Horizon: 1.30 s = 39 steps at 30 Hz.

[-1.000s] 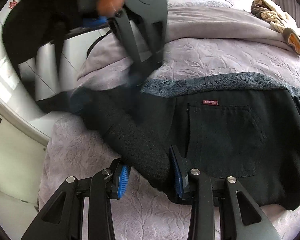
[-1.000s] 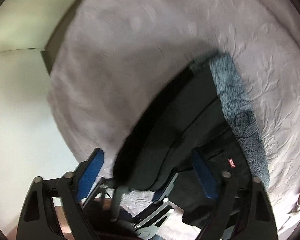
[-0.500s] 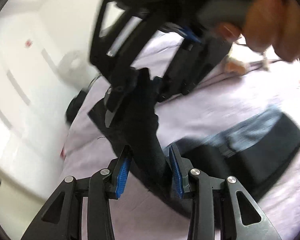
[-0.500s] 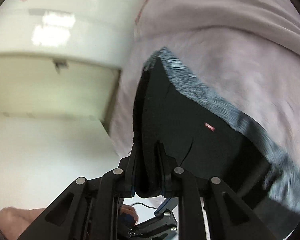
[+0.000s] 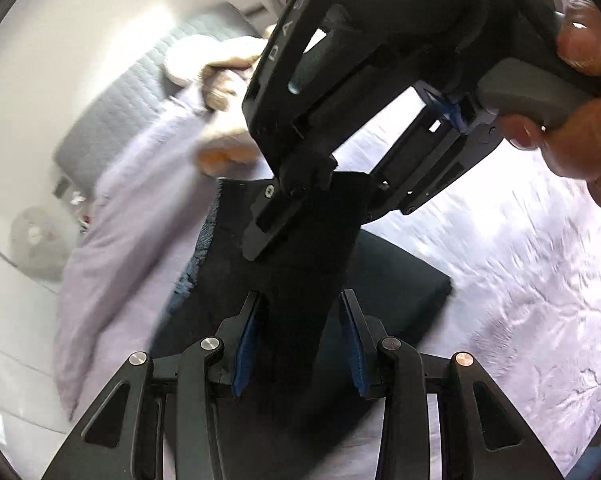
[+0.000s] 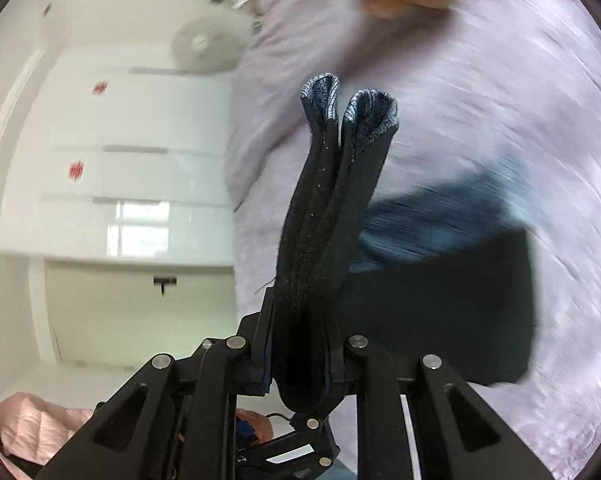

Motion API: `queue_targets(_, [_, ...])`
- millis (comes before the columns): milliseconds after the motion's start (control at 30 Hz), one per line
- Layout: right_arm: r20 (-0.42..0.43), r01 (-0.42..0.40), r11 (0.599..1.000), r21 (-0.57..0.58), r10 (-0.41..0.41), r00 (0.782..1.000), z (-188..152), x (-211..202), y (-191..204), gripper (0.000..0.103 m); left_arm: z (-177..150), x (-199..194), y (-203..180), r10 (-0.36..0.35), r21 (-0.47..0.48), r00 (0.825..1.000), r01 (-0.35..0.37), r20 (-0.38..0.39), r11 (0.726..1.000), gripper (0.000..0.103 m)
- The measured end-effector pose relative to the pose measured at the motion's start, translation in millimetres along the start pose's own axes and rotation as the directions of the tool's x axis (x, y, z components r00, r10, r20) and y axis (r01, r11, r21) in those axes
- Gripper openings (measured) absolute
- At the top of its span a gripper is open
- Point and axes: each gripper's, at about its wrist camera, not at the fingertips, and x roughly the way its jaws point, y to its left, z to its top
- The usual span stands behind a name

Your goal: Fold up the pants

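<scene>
The black pants (image 5: 400,292) lie partly folded on the lilac bedspread (image 5: 520,280). A strip of their fabric rises off the bed and runs between both grippers. My left gripper (image 5: 298,332) is shut on this strip, its blue pads (image 5: 244,344) against the cloth. Just beyond it, a hand (image 5: 580,120) holds my right gripper (image 5: 324,200), which is shut on the same strip. In the right wrist view my right gripper (image 6: 300,332) clamps the bunched leg ends (image 6: 328,208), whose grey-blue lining shows at the tips. The folded part (image 6: 460,300) lies below on the right.
A grey quilted headboard (image 5: 132,100) and beige clothing (image 5: 220,80) sit at the far end of the bed. A fan (image 6: 200,48) and white wardrobe doors (image 6: 120,160) stand beside the bed. Pink padded fabric (image 6: 32,428) shows at lower left.
My right gripper closed on the pants leg. Both grippers lifted the fabric off the bed and swung it across over the folded part, both views rolling as they went.
</scene>
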Motion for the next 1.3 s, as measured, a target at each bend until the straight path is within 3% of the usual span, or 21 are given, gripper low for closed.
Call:
queue_targets(167, [-0.002,0.007,0.994,0.107,-0.006,1.000,-21,7,-82,0.019,-9,23,-23,-0.031,0.017,0.995,0.033,-0.095,0.999,0.042])
queue_targets(233, [0.009,-0.007,0.993,0.122,0.005,1.000,-25,8,-91,0.019,-15,20,-21,-0.044,0.019,0.993,0.047,-0.113,0.999,0.048])
queue_targets(367, [0.022,0.033,0.993,0.111,-0.035,0.999,-33,2,-90,0.023,-25,2,-1,-0.125,-0.074,0.984,0.117,-0.127,0.990,0.052])
queue_targets(400, [0.021,0.055,0.993,0.106,-0.058,0.998,-37,1,-87,0.023,-28,-3,12,-0.134,-0.107,0.983,0.121,-0.127,0.987,0.057])
queue_targets(433, [0.019,0.094,0.991,0.099,-0.096,0.995,-37,-6,-81,0.027,-31,-8,25,-0.124,-0.150,0.984,0.104,-0.129,0.983,0.074])
queue_targets(467, [0.016,0.136,0.987,0.087,-0.138,0.990,-39,-10,-75,0.029,-35,-10,38,-0.102,-0.193,0.986,0.076,-0.132,0.978,0.081])
queue_targets(500, [0.016,0.176,0.981,0.077,-0.178,0.984,-41,-13,-70,0.029,-40,-12,54,-0.084,-0.241,0.987,0.049,-0.137,0.969,0.081])
queue_targets(600, [0.033,0.324,0.944,0.069,-0.327,0.945,-44,-29,-59,0.034,-57,-2,99,-0.046,-0.372,0.975,-0.040,-0.218,0.928,0.081])
queue_targets(667, [0.088,0.455,0.889,0.051,-0.457,0.885,-48,-41,-45,0.035,-77,7,118,-0.039,-0.448,0.960,-0.094,-0.279,0.889,0.081])
queue_targets(700, [0.123,0.486,0.874,0.028,-0.485,0.866,-49,-45,-36,0.035,-87,15,129,-0.048,-0.489,0.952,-0.111,-0.302,0.865,0.081])
queue_targets(800, [0.191,0.521,0.852,-0.042,-0.506,0.841,-52,-48,-8,0.034,-105,27,127,-0.089,-0.538,0.935,-0.118,-0.343,0.835,0.081])
queue_targets(900, [0.150,0.582,0.803,-0.127,-0.565,0.812,-50,-17,6,0.033,-120,37,124,-0.157,-0.603,0.926,-0.089,-0.343,0.793,0.081])
queue_targets(1033, [0.066,0.657,0.742,-0.134,-0.654,0.753,-67,18,-20,0.033,-128,41,113,-0.173,-0.608,0.922,-0.079,-0.346,0.790,0.084])
queue_targets(1167, [0.083,0.652,0.754,-0.079,-0.646,0.758,-75,16,-32,0.033,-126,38,116,-0.192,-0.619,0.917,-0.073,-0.351,0.782,0.085])
queue_targets(1300, [0.077,0.682,0.725,-0.096,-0.678,0.731,-75,18,-26,0.033,-128,39,125,-0.212,-0.637,0.900,-0.089,-0.381,0.766,0.093])
